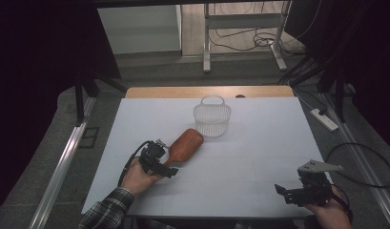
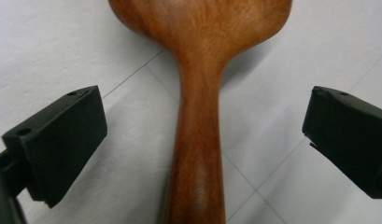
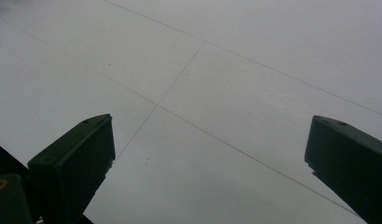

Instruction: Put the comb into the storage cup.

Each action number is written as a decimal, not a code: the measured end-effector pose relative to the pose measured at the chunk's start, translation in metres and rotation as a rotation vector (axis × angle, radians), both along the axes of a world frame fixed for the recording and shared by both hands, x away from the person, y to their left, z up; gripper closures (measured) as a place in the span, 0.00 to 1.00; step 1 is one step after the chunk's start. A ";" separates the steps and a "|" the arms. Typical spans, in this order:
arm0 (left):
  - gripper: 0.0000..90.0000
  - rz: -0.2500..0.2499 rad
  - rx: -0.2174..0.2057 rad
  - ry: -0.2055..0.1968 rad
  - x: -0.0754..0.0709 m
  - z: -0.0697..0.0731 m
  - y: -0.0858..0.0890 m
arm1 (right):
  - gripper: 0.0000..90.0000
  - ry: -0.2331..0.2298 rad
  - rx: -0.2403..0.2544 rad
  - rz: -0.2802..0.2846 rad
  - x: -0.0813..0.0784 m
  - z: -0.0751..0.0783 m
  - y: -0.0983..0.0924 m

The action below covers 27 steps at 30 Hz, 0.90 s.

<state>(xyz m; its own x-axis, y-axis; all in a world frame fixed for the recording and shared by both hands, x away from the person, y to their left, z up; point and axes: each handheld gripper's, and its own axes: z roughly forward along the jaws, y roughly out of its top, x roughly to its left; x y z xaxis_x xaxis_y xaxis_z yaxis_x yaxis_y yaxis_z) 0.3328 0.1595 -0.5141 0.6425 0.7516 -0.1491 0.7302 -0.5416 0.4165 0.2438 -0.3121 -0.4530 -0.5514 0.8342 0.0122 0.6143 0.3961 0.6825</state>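
We've got the left gripper (image 2: 202, 135) spread wide around the handle of the wooden paddle brush (image 1: 184, 145) lying just near the basket (image 1: 212, 117), right gripper (image 3: 207, 154) gaping over bare table (image 1: 259, 143), and an off-center squeeze could easily spin that rounded handle away.

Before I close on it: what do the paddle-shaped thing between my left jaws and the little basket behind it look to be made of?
The paddle-shaped thing looks like solid wood with a smooth, reddish-brown satin finish: grain streaks run along its handle, with a soft sheen. The left gripper straddles that handle, jaws open. The basket seems to be pale translucent plastic, judging by its thin ribbed wall and moulded loop handle; the high view is too coarse to be sure.
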 end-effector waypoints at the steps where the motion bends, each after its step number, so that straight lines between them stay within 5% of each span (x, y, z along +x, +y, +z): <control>1: 0.02 0.005 0.009 -0.006 0.000 0.000 0.000 | 0.02 0.000 0.000 0.000 0.000 0.000 0.000; 8: 0.32 0.008 0.010 -0.046 -0.002 0.005 0.002 | 0.02 0.002 -0.001 0.000 0.000 0.000 0.000; 13: 0.50 0.008 -0.001 -0.038 -0.002 0.005 0.002 | 0.02 0.002 -0.003 0.000 0.000 0.000 0.000; 27: 0.78 -0.005 0.027 -0.027 0.001 0.004 -0.004 | 0.02 0.004 -0.005 0.000 0.000 0.000 0.001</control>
<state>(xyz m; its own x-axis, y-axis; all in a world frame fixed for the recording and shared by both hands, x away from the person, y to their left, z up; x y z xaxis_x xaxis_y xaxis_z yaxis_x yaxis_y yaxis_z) 0.3334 0.1551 -0.5098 0.6500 0.7518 -0.1107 0.7159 -0.5569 0.4212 0.2441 -0.3114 -0.4533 -0.5516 0.8340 0.0100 0.6167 0.3998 0.6781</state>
